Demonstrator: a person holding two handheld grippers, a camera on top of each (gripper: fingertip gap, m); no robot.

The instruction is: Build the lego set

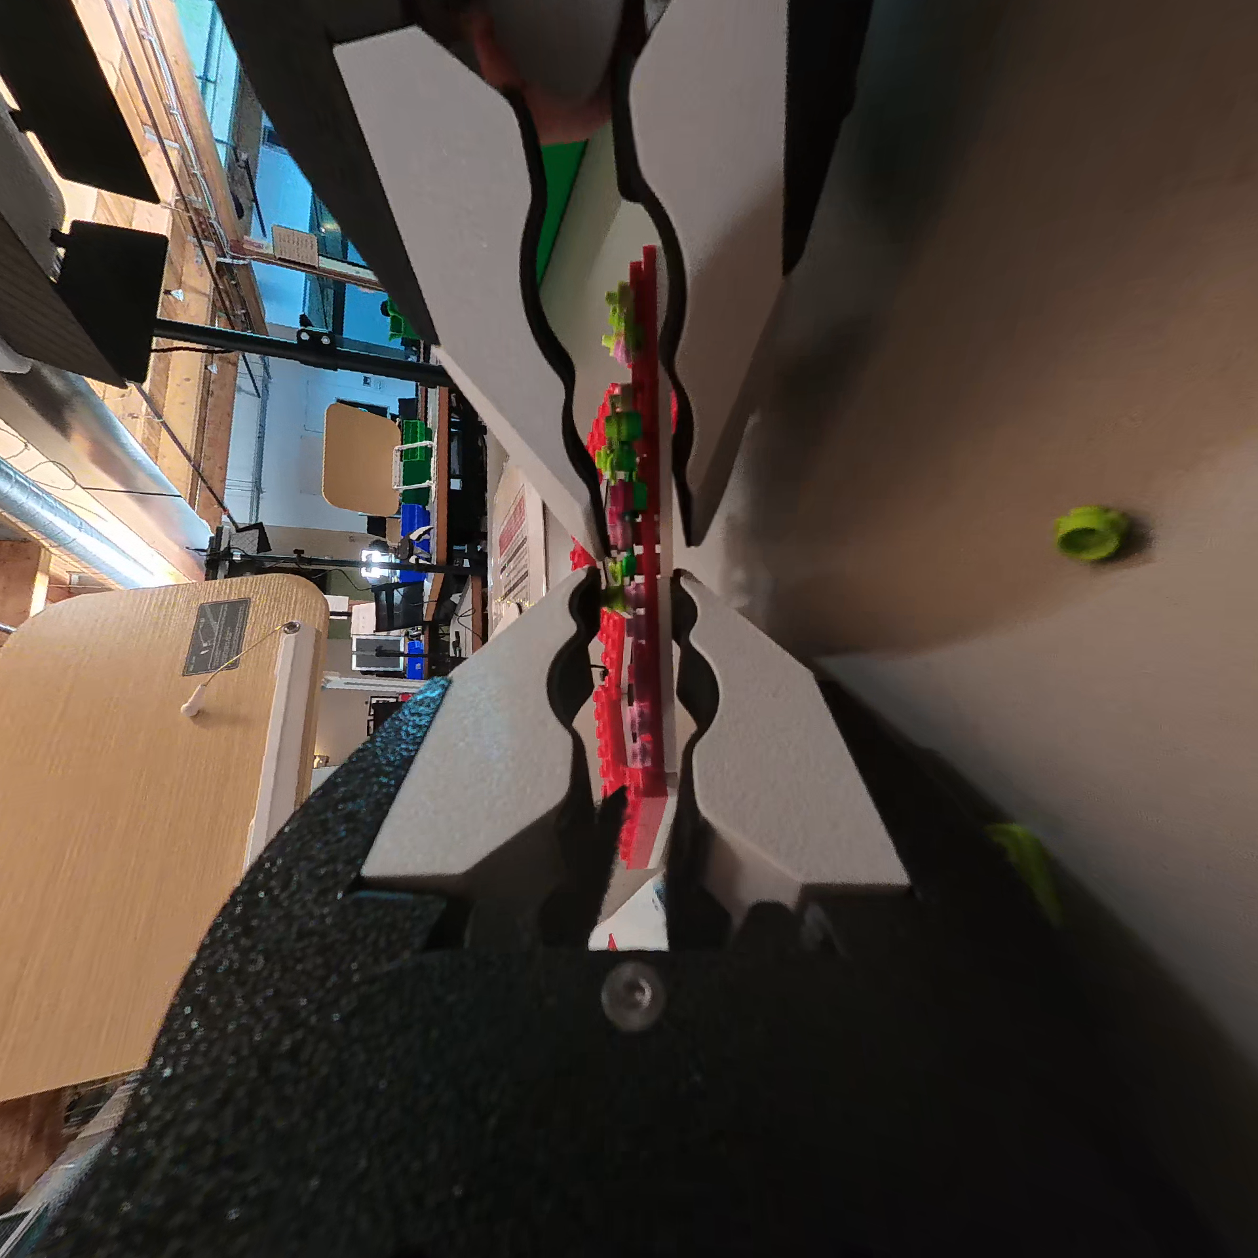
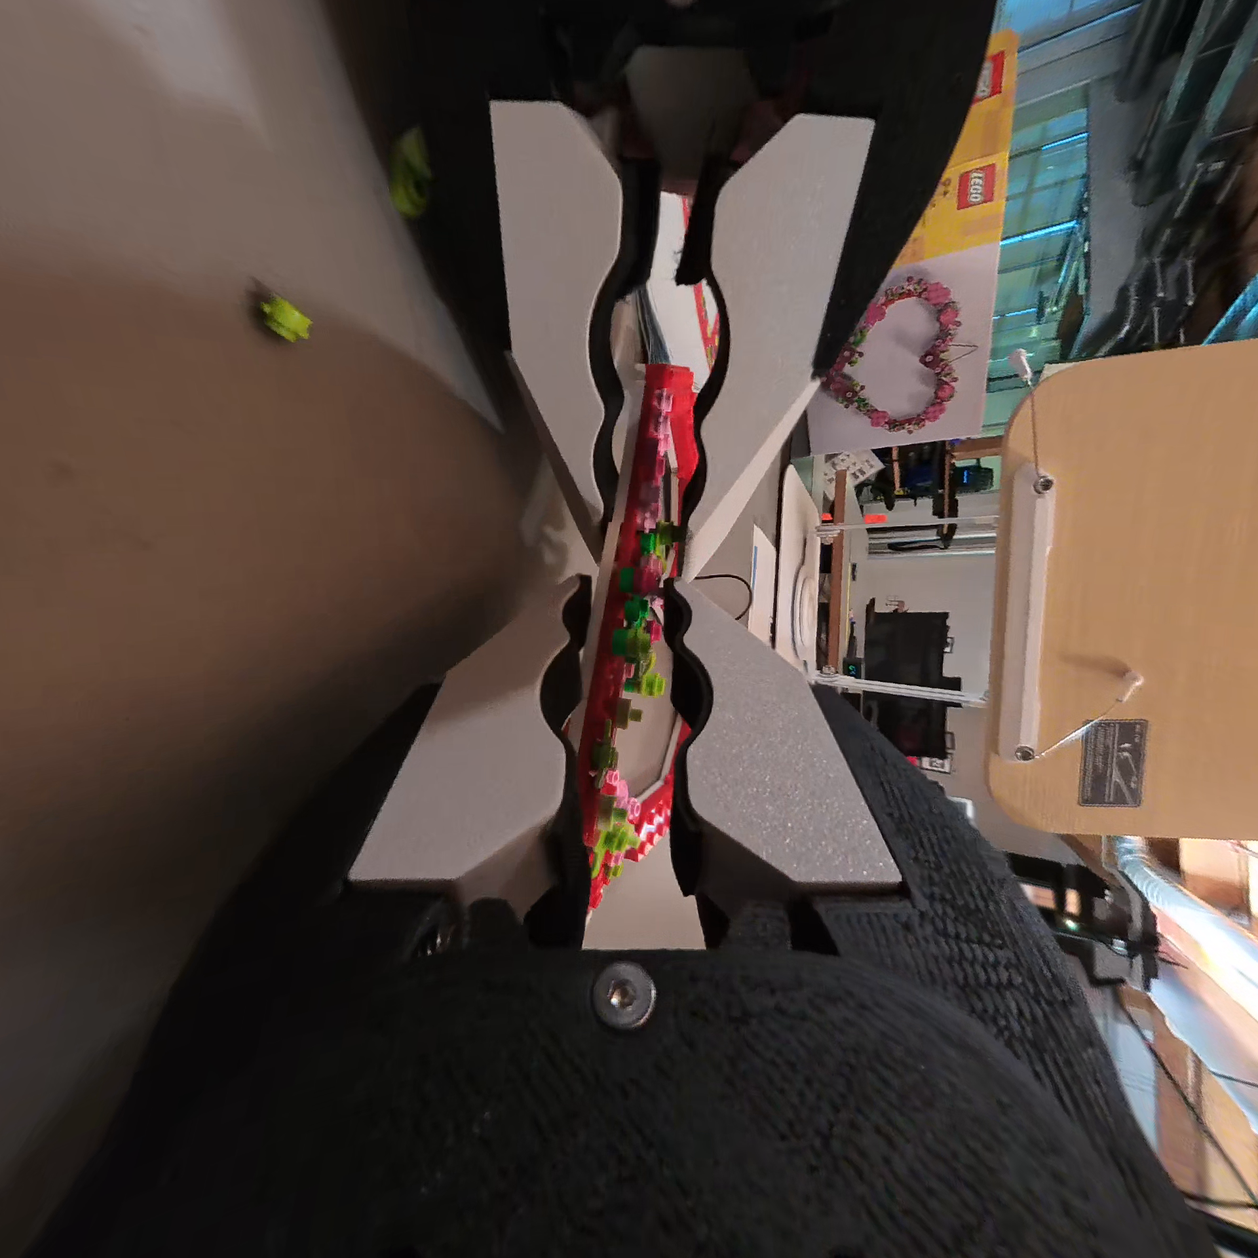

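Observation:
A red heart-shaped lego build [image 1: 647,715] studded with green and pink flower pieces is held edge-on above the table, with a thin white layer along its underside. My left gripper [image 1: 636,578] is shut on one end of it. My right gripper [image 1: 643,544] faces it tip to tip from the top of the left wrist view. In the right wrist view the build [image 2: 613,749] runs between my right gripper's [image 2: 627,584] fingers, which are shut on it. The left gripper [image 2: 643,531] grips the far end there.
Loose lime green pieces lie on the beige table [image 1: 1021,340]: one round [image 1: 1089,534], one near my left gripper [image 1: 1028,864]; they also show in the right wrist view [image 2: 284,320] [image 2: 410,170]. A yellow lego box [image 2: 953,204] stands behind. Wooden chair backs [image 1: 136,783] [image 2: 1123,578] are beyond the table.

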